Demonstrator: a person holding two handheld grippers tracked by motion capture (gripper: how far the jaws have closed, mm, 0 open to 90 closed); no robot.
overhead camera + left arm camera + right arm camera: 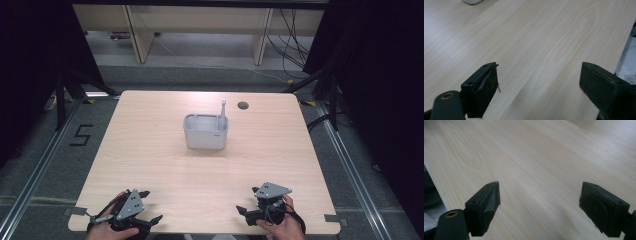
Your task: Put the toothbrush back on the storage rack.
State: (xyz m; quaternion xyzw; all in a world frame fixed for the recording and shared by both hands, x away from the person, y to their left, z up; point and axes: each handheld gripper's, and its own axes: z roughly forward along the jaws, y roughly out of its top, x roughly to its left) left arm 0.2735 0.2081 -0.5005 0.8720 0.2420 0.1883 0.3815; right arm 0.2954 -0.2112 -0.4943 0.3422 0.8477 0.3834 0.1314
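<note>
In the high view, the white caddy (206, 132) stands mid-tabletop (150, 150) with a toothbrush (222, 114) upright at its 2 o'clock corner, well apart from the left hand-held gripper (151, 206) at 7 o'clock and the right hand-held gripper (246, 201) at 5 o'clock. The left gripper view shows its jaws wide and empty over bare wood, the caddy's base at 11 o'clock. The right gripper view shows the same wide, empty jaws, so I judge no grasp is begun.

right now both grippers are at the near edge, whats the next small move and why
Probably reach the right gripper forward toward the grey stick standing in the white holder. Both grippers, the left gripper too, are open, empty and far from it.
</note>
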